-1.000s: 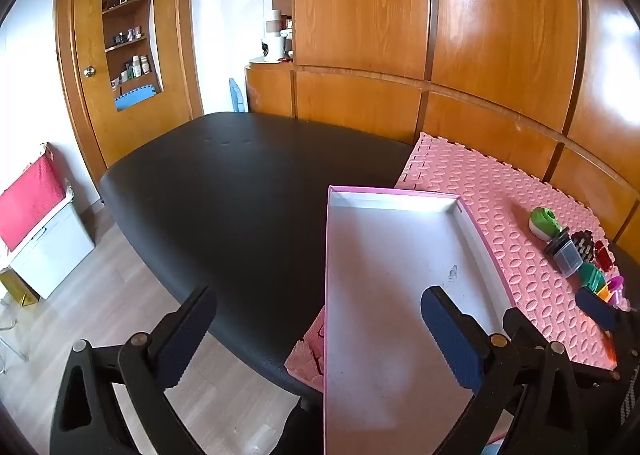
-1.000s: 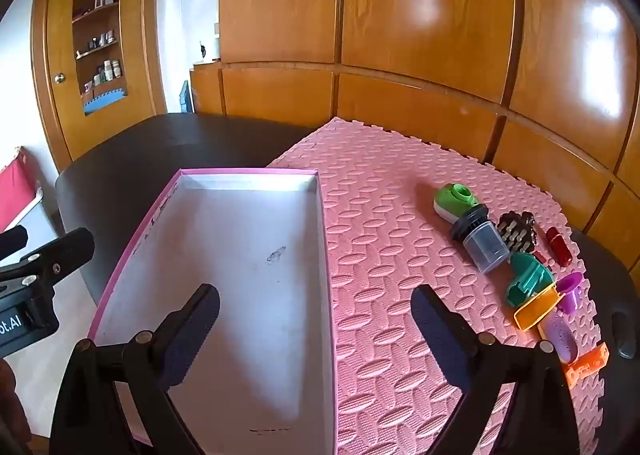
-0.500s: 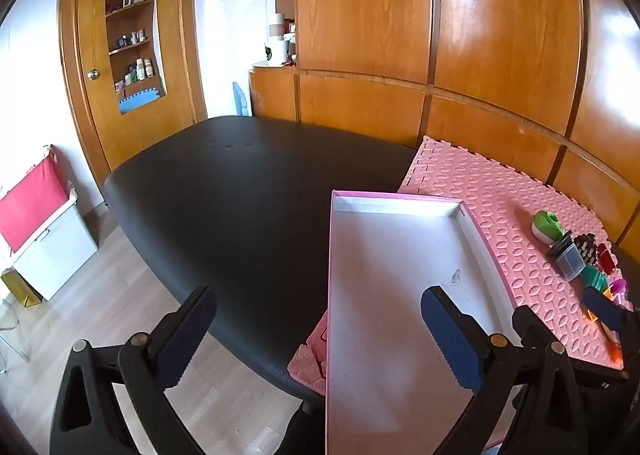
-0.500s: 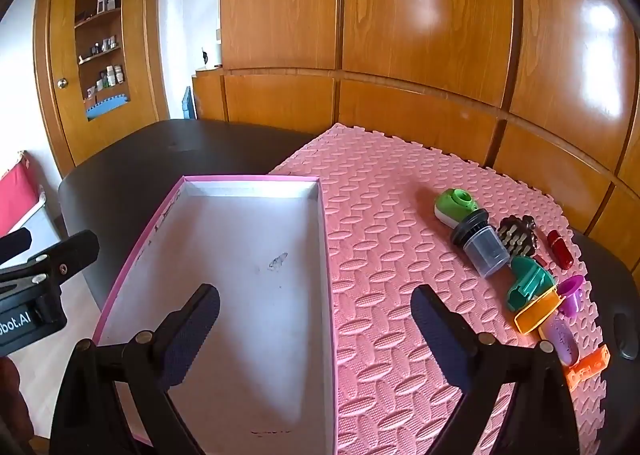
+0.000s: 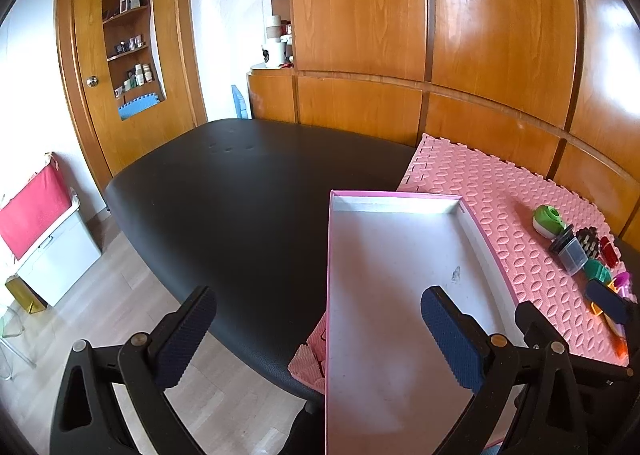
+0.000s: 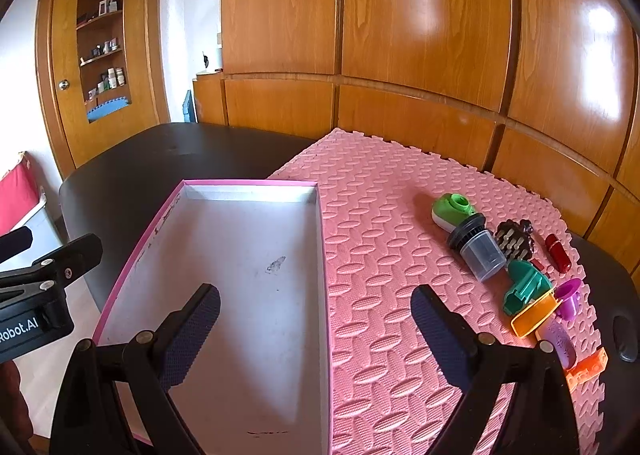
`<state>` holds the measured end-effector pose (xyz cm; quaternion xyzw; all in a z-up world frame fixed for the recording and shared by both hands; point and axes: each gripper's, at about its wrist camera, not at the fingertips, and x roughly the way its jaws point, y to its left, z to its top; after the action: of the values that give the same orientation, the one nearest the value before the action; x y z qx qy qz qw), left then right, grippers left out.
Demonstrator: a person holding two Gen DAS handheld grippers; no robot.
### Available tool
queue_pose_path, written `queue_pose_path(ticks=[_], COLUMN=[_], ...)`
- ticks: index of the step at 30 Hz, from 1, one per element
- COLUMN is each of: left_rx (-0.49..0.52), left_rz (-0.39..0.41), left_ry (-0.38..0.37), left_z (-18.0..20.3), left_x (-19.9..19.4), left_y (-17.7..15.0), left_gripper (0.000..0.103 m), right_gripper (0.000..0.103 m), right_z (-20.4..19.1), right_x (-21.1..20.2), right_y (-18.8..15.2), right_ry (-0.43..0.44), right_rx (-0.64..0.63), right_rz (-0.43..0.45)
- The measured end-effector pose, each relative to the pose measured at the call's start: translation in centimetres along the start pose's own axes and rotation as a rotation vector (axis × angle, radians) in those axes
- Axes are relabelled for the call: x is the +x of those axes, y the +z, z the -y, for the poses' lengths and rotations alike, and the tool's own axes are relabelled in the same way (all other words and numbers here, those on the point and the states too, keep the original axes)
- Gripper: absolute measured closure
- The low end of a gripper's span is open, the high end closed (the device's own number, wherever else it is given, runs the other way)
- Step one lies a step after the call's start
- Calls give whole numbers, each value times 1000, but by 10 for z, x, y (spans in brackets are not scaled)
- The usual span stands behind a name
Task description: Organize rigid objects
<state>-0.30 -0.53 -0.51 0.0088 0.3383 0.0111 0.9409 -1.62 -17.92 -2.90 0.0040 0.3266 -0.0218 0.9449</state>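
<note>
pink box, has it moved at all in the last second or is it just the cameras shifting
No. In the right wrist view the pink box keeps its place against the pink foam mat and the black table; only the framing drifts slightly.

A black table (image 6: pixel 120 175) with rounded corners carries a pink foam mat (image 6: pixel 380 215) over its right part – the left part is bare. On the mat lie a pink-edged box (image 6: pixel 248 295) and, well apart, a cluster of small things (image 6: pixel 516 275)
</note>
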Motion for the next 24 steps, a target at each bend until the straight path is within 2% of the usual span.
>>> queue_pose_path(ticks=[12,19,24], left_rx=[27,72,84], left_rz=[-18,-27,-62], left_ry=[-17,-92,-136], left_z=[5,10,18], left_x=[0,1,6], left_y=[0,5,13], left_gripper=[0,0,0], right_gripper=[5,5,5], right_z=[11,26,45], right_x=[-2,-4,-6], right_y=[3,7,11], right_ry=[-10,-39,-63], right_rx=[7,3,6], right_rz=[10,22,31])
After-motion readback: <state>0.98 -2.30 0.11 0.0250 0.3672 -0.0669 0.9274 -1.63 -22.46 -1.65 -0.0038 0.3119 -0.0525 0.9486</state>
